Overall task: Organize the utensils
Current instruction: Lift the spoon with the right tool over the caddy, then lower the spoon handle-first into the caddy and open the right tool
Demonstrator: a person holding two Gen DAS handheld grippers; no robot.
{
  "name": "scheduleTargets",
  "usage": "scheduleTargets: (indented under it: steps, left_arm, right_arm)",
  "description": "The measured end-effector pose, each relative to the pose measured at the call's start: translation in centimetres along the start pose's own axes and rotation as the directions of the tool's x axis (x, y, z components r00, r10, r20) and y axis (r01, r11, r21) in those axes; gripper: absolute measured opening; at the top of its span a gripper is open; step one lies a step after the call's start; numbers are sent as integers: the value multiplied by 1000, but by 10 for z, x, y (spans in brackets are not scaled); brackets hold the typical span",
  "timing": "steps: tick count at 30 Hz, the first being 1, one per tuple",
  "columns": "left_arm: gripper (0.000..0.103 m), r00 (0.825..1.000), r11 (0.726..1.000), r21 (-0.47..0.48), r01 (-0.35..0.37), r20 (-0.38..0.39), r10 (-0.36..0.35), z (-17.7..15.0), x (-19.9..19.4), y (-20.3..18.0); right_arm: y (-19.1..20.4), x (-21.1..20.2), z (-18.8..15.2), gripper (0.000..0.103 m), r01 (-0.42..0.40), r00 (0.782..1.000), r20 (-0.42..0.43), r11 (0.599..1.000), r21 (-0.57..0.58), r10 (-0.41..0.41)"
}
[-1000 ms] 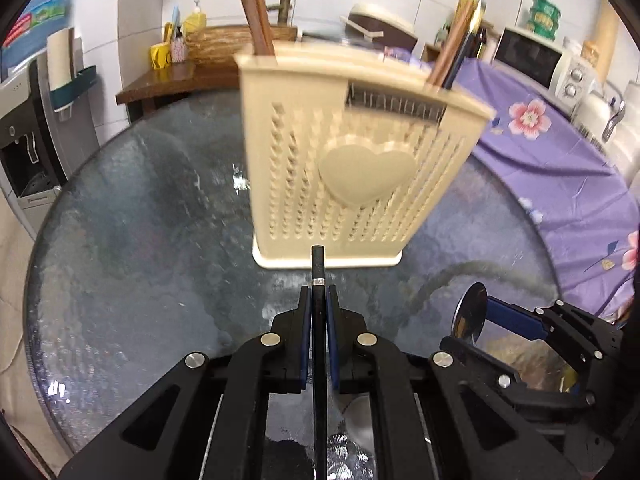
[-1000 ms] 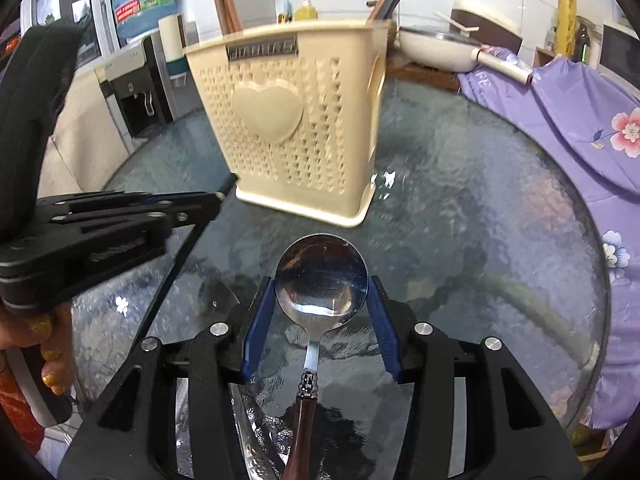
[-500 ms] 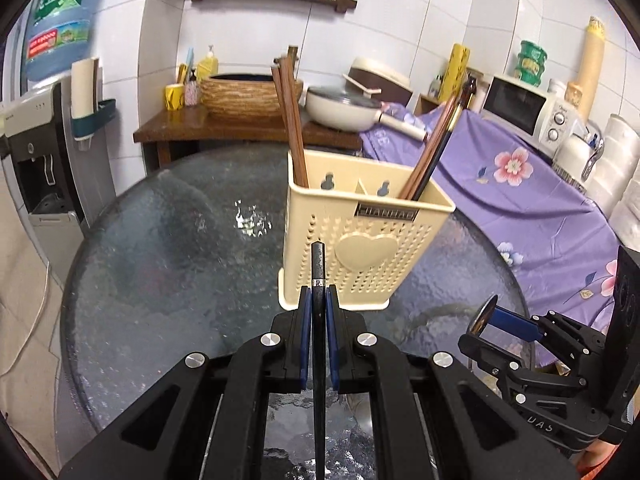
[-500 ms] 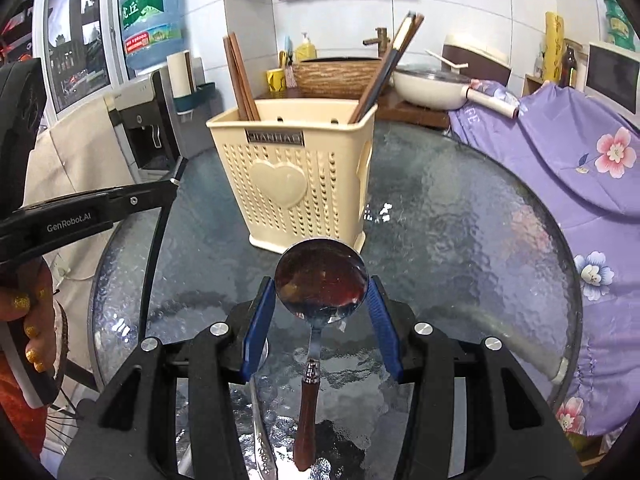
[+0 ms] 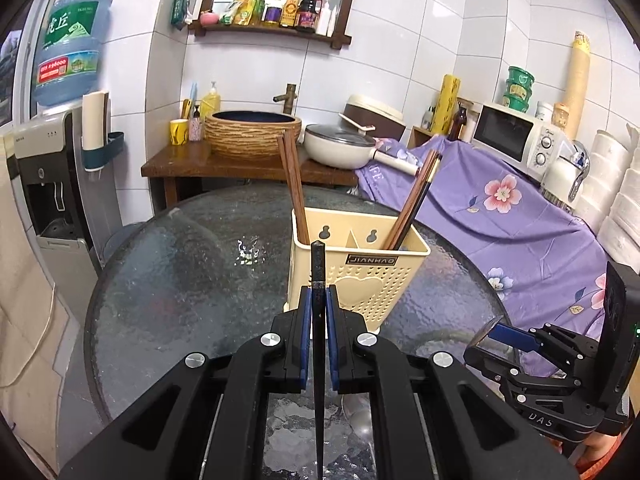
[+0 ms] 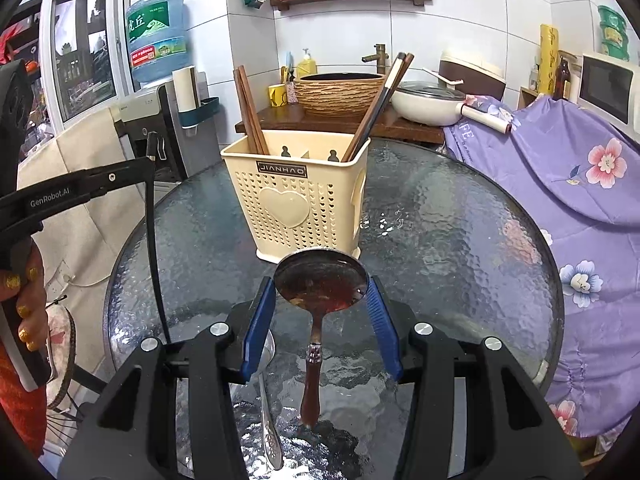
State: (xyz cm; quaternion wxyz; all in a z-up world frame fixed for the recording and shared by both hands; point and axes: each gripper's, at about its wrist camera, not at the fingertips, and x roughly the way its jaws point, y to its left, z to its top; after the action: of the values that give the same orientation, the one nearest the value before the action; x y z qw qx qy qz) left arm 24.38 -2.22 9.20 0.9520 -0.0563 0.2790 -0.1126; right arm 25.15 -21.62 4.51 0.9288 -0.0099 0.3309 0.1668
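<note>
Left wrist view shows a dark chopstick clamped upright between the blue pads of the left gripper, its tip level with the front rim of the cream utensil holder on the round glass table. Brown chopsticks lean in the holder's compartments. The right gripper grasps a spoon by the edges of its bowl, the wooden handle hanging down above the table, just in front of the holder. Another spoon lies on the glass below.
</note>
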Motion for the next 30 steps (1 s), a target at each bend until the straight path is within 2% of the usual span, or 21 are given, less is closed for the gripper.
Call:
scheduleTargets:
  steps: [9, 23, 30]
  left_arm:
    - [7, 999, 1000, 8, -4, 39, 3, 7, -16, 2]
    - [7, 999, 1000, 28, 4, 53, -6, 14, -20, -2]
    - [7, 996, 996, 20, 86, 24, -87, 45, -19, -4]
  right_arm:
    - [-4, -8, 4, 47, -24, 1000, 0, 1000, 14, 24]
    - [4, -10, 18, 47, -39, 999, 27, 999, -19, 40]
    - [2, -13, 50, 47, -107, 993, 52, 994, -5, 107]
